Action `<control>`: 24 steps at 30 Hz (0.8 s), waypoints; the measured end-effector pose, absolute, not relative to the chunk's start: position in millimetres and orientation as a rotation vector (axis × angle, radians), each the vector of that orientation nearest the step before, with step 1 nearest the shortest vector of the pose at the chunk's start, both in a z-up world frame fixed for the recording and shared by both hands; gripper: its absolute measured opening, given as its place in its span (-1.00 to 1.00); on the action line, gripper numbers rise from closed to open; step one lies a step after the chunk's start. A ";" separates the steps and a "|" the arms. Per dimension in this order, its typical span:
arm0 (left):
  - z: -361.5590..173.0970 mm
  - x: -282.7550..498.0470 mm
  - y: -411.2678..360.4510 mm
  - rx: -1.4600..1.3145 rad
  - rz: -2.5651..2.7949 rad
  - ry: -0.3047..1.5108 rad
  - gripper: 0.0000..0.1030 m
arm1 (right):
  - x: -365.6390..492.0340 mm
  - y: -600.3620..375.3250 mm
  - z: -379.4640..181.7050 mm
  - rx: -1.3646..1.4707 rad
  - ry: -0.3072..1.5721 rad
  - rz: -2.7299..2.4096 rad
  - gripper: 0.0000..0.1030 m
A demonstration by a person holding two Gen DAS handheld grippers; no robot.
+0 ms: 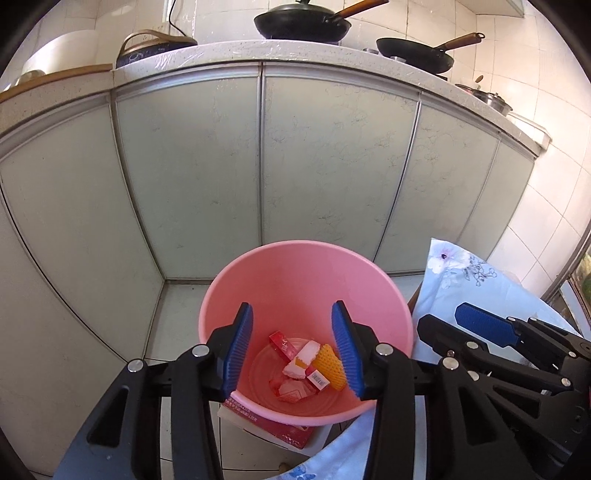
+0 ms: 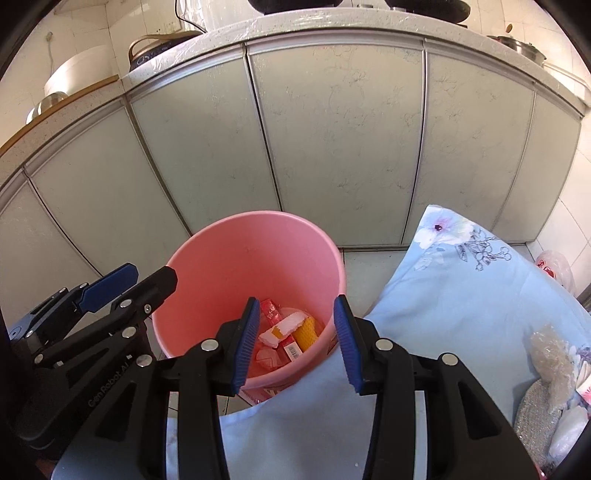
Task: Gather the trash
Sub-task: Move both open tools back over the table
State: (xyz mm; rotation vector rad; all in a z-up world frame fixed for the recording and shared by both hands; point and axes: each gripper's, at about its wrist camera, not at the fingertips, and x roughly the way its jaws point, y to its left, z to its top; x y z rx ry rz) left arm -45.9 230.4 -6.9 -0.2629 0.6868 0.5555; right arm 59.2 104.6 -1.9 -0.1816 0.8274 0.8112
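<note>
Landmark: pink bucket [image 1: 258, 280], standing on the floor in front of the pale cabinet doors [image 1: 192, 177].
Far left of bucket: white basin [image 2: 77, 70] up on the counter, above the cabinets.
Left gripper [image 1: 291, 350]: over the bucket's near rim, pointing down into it; blue pads parted, nothing between them, released.
Under bucket: red carton [image 1: 277, 430] poking out below the near rim; how it sits under the bucket, cannot tell.
Trash in bucket: red packet [image 1: 282, 347] at the bottom, a white-and-pink wrapper [image 1: 303, 360] across it, a yellow mesh piece [image 1: 330, 365] to the right touching the wall, a barcoded box [image 1: 318, 379] just beside the mesh.
Above bucket: black wok [image 1: 303, 24] on the counter [image 1: 258, 51], a second pan [image 1: 417, 53] further right.
Right gripper [image 2: 297, 339]: over the bucket's near right rim, jaws apart and empty, released.
Right of bucket: light blue floral cloth [image 2: 461, 295], its edge touching the bucket's side.
Far right: a crinkled clear wrapper [image 2: 550, 354] and a silvery scrubber [image 2: 532, 410] lying on the cloth, well apart from the bucket.
</note>
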 end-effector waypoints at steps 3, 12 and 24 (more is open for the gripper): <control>-0.2 -49.6 222.9 -0.252 0.545 0.677 -0.15 | 54.2 96.2 5.3 -0.177 0.810 0.807 -0.18; 20.6 -60.0 199.5 -0.221 0.525 0.640 -0.15 | 37.3 58.5 18.9 -0.156 0.774 0.772 -0.18; 48.6 -70.7 157.7 -0.151 0.482 0.589 -0.15 | 13.0 5.9 32.1 -0.131 0.730 0.724 0.00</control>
